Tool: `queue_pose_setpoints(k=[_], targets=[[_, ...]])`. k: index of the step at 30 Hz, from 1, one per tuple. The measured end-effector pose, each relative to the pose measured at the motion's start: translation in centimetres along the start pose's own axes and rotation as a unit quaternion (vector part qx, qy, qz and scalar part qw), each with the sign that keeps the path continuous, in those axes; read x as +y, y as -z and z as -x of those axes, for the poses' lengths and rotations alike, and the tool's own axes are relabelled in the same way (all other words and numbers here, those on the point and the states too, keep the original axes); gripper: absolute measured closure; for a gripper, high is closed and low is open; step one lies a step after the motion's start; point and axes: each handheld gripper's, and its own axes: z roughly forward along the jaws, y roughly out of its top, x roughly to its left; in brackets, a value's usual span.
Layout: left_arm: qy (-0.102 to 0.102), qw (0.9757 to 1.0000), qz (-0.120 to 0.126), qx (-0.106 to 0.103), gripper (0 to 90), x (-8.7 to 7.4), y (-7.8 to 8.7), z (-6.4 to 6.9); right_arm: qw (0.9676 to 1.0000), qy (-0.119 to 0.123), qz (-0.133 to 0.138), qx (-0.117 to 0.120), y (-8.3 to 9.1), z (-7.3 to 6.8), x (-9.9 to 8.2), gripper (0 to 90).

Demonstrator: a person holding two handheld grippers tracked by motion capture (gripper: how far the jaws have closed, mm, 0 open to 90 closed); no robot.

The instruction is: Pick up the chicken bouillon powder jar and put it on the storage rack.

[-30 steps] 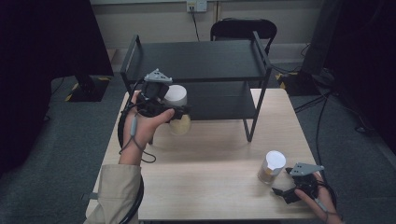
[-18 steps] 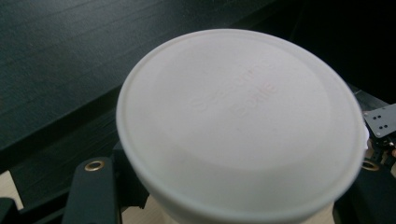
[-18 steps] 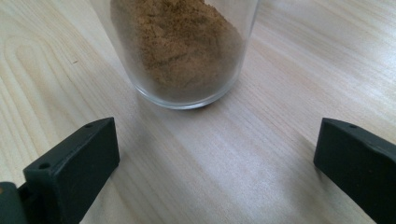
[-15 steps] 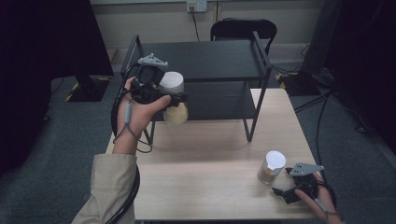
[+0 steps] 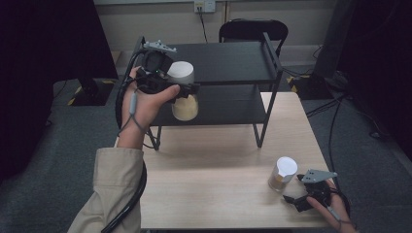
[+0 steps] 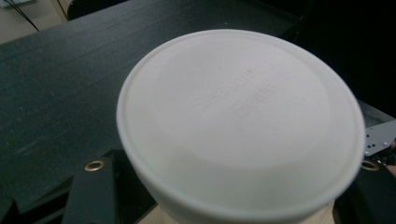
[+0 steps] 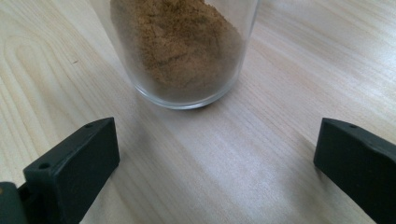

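We carry a white-lidded jar (image 5: 183, 92) of pale powder in the left gripper (image 5: 180, 90), its jaws clamped on the jar's sides just under the lid, level with the front edge of the black shelf rack's (image 5: 228, 63) top tier. In the left gripper view the lid (image 6: 240, 123) sits close to the lens, with the dark top board (image 6: 60, 88) behind it. The jar hangs in the air over the near rim of the rack, touching neither tier as far as we can tell.

At the table's (image 5: 218, 194) near right corner, our right gripper (image 5: 296, 201) rests low with its jaws spread wide and nothing between them; a second jar (image 5: 283, 174) (glass, white lid, brown powder inside) stands upright just beyond the tips. The right gripper view shows its glass base (image 7: 187, 56) on the wood, clear of both jaws.

We judge the risks plain enough. The held jar's bottom could catch the top tier's front edge if we push forward too low, knocking it askew in the grip. Smooth glass held only at its sides could also slip. Set down too near the rim, it could tip off onto the lower tier or the table. A careless sweep of the right gripper could topple the second jar.
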Motion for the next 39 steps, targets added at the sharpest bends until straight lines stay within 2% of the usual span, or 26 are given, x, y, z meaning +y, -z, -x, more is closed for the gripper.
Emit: queue_pose_setpoints(k=[3, 21, 29, 39], targets=[[0.002, 1.0000, 0.002, 0.001, 35.1, 0.8, 0.1, -0.2, 1.0000, 0.000, 0.000, 0.000, 0.0, 0.0, 0.0, 0.0], [0.007, 1.0000, 0.001, 0.007, 35.1, 3.2, 0.0, -0.3, 1.0000, 0.000, 0.000, 0.000, 0.0, 0.0, 0.0, 0.0], [0.009, 0.9999, 0.004, 0.007, 35.1, 4.1, -0.3, -0.8, 1.0000, 0.000, 0.000, 0.000, 0.0, 0.0, 0.0, 0.0], [0.020, 0.9996, 0.002, 0.020, 35.1, 5.0, -1.1, -1.6, 1.0000, 0.000, 0.000, 0.000, 0.0, 0.0, 0.0, 0.0]])
